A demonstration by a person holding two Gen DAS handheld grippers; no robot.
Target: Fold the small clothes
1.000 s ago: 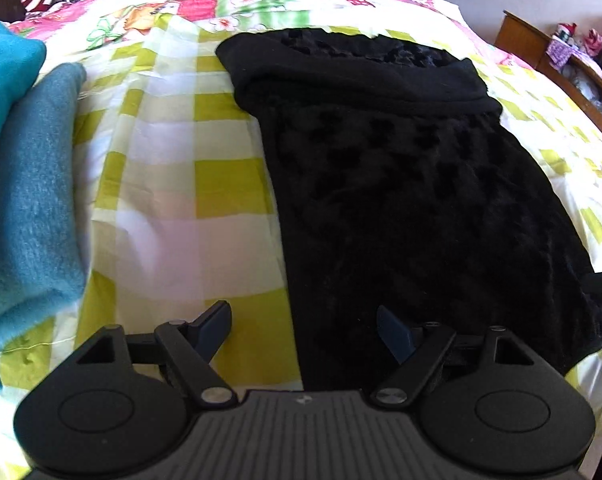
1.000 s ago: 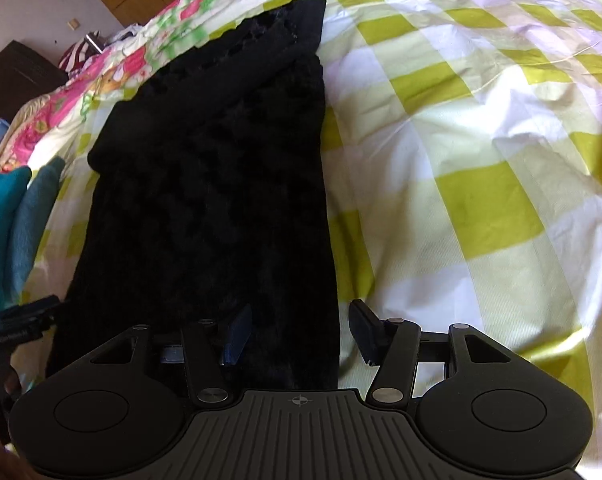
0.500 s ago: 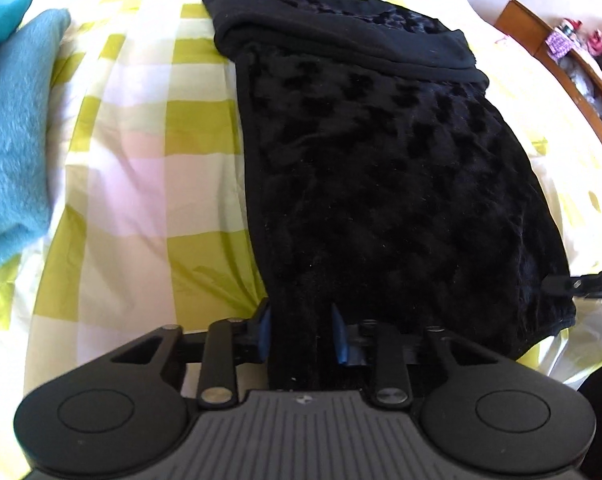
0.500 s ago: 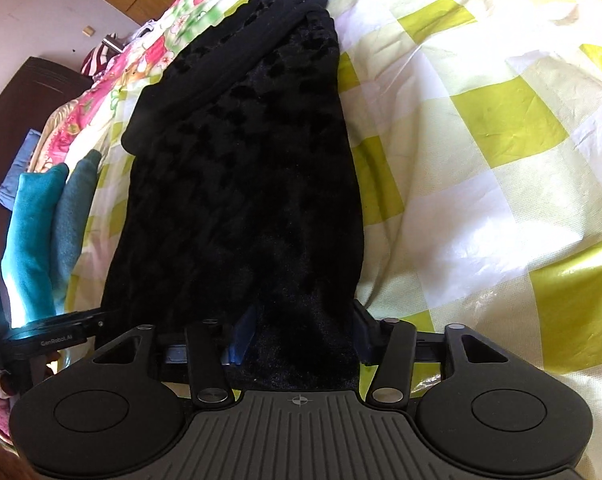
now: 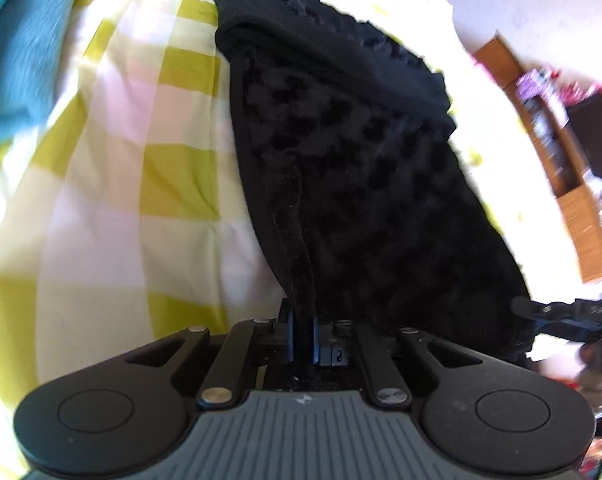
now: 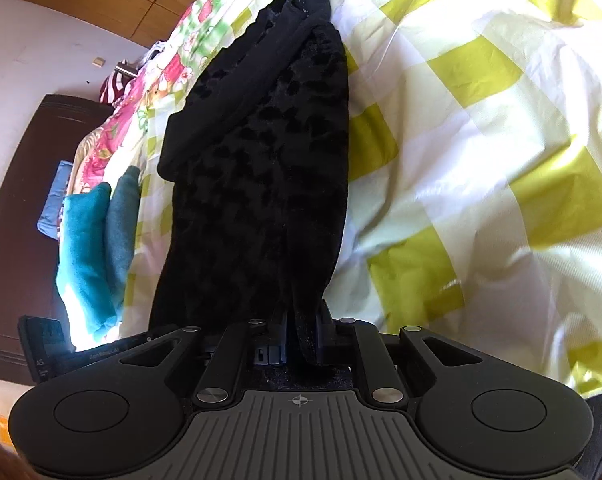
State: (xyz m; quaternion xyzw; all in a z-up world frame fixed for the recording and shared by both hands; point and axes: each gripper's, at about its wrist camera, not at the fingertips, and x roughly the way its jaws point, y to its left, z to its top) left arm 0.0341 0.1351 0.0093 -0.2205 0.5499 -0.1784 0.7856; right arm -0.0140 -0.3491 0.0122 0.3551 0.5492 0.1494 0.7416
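A black velvety garment (image 5: 361,160) lies lengthwise on the yellow-and-white checked bedcover (image 5: 121,160). My left gripper (image 5: 301,336) is shut on its near left corner, and the cloth rises in a ridge from between the blue pads. In the right wrist view the same garment (image 6: 261,180) runs away from me. My right gripper (image 6: 303,336) is closing, its pads pressing on the near right corner. Both corners are lifted off the bed. The right gripper's tip (image 5: 561,314) shows at the left view's right edge.
Folded teal clothes (image 5: 17,60) lie left of the garment, also seen as teal clothes (image 6: 89,248) in the right wrist view. A wooden shelf unit (image 5: 561,152) stands beyond the bed's right side. Dark wooden furniture (image 6: 17,200) stands at the left.
Both grippers went from open over the near hem to shut on its corners. Both have risen and tilted, pulling the cloth up into ridges.
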